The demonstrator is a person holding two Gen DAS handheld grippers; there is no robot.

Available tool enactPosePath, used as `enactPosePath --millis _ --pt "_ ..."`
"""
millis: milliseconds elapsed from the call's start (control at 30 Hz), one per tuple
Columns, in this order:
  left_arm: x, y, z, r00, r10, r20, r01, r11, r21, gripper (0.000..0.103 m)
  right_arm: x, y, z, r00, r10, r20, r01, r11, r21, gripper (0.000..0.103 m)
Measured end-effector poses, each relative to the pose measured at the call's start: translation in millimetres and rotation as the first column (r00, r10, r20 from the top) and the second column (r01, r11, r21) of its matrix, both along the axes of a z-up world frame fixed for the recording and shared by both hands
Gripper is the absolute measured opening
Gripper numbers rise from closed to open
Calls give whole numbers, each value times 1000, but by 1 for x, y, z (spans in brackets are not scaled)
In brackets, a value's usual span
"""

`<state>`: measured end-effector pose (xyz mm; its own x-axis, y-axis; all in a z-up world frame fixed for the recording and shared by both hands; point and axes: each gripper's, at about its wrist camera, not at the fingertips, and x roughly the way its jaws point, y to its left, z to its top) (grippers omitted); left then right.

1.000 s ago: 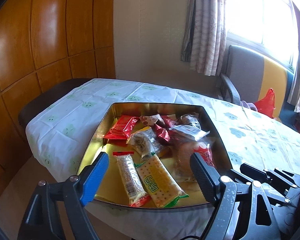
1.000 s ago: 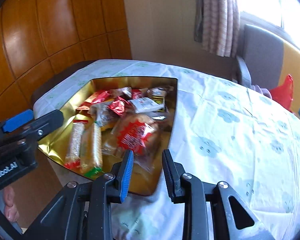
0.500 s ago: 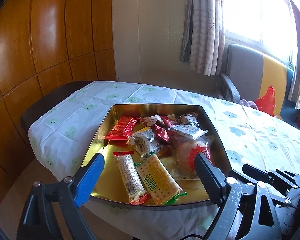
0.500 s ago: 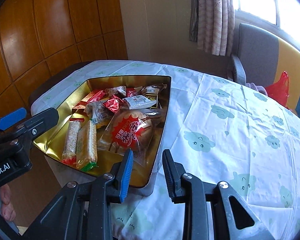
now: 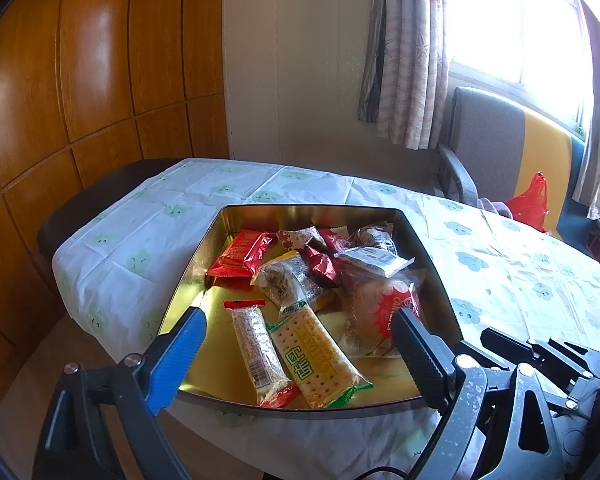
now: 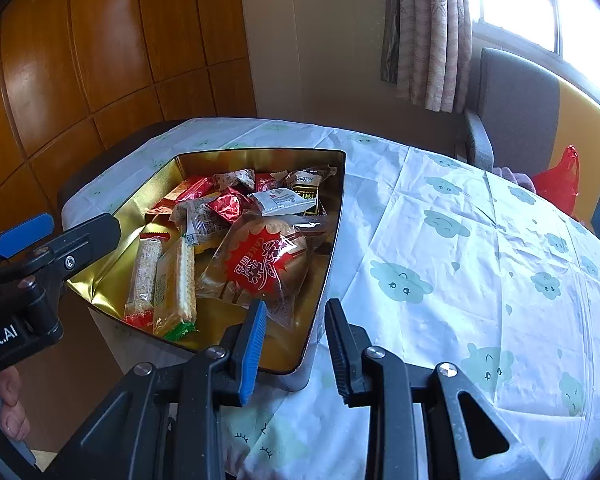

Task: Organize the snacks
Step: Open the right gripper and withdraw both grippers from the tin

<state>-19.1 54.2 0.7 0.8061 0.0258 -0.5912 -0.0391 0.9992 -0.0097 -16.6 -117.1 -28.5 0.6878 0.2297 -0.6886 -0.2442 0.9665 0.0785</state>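
Left gripper (image 5: 296,328) stood wide open, holding nothing, just short of the tin's (image 5: 312,210) near rim. Right gripper (image 6: 296,332) stood narrowly open, empty, over the tin's near right corner. Inside the tin, nearest lay a cracker pack (image 5: 316,356); beyond it a cake (image 6: 260,264), then small wrapped snacks (image 5: 312,256) toward the far wall.

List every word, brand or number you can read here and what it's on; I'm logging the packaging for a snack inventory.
"WEIDAN", with large green Chinese characters: cracker packet.
"CAKE": red label of the round cake bag, beside large white Chinese characters.
"obot.AI", start cut off: left claw body, seen in the right wrist view.
Print on the white sachet, black-and-yellow packet and sesame bar: too small to read.
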Motion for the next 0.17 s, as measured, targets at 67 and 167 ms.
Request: enactPosePath --millis 67,167 --pt "0 1 0 1000 -3 4 3 1000 -9 93 0 0 1 1000 -1 2 1 1000 1 31" --pt "2 2 -1 1000 -5 0 5 1000 -10 91 -1 -4 2 1000 -5 8 5 1000 8 31"
